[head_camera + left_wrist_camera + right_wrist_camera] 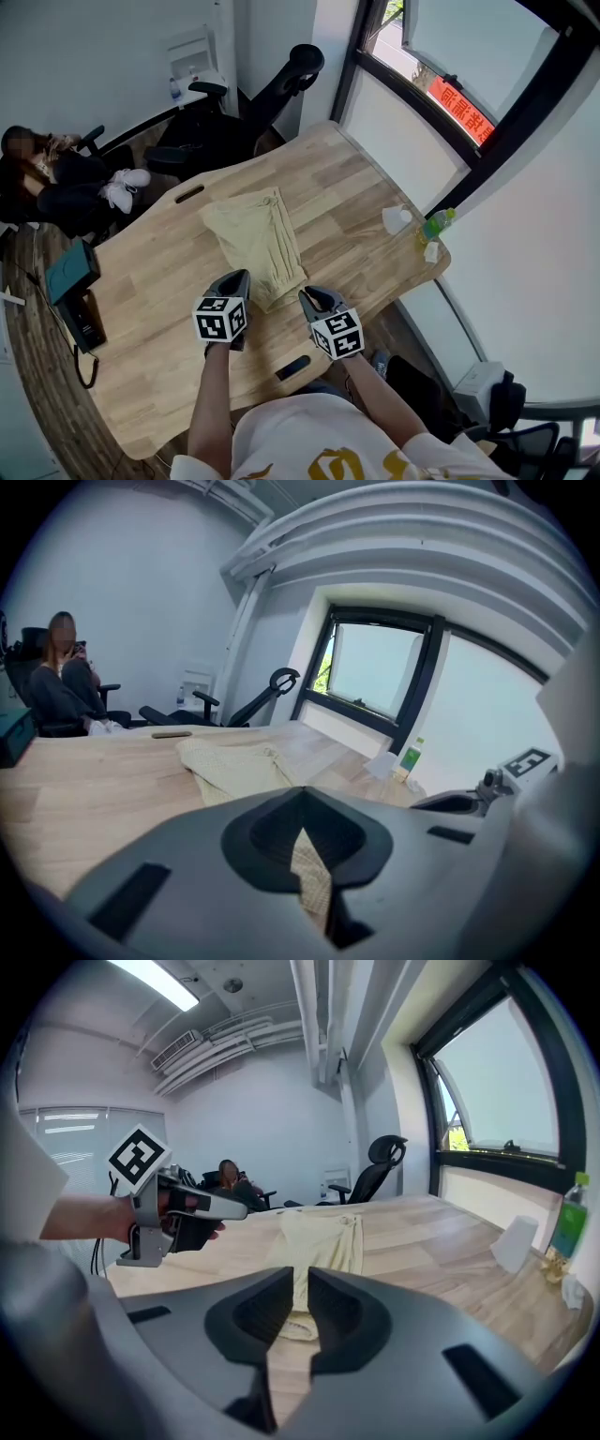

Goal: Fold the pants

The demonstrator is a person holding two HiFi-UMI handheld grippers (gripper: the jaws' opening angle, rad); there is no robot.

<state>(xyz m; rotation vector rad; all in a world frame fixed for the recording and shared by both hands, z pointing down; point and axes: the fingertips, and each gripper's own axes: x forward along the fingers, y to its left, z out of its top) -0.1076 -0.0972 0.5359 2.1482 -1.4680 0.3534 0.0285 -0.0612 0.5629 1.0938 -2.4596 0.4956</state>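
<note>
At the near edge of the light wooden worktop [150, 272] lies a small dark flat object [292, 367], between the person's forearms. Just beyond it, the left hand-held gripper [236, 281] has its jaws fully together on the near end of the pale yellow cloth pants [258, 239]. In the left gripper view a strip of the woven cloth sits pinched in the notch between the jaws. The right hand-held gripper [309, 298] is just beside it, at the other side of that near end. Its jaws stand a narrow gap apart and pinch no cloth. In the right gripper view the hem of the pants shows beyond that gap, lying on the wood.

The pants are folded lengthwise into one long strip in the middle of the worktop, running from the two grippers toward the far edge. A teal box [70, 270] and a black corded device [82, 323] sit by the left edge. A white translucent cup [396, 218] and a green-labelled bottle [436, 223] stand at the right edge. Past the far edge stand black office chairs [272, 94], and a seated person [56, 178] is off the far left corner.
</note>
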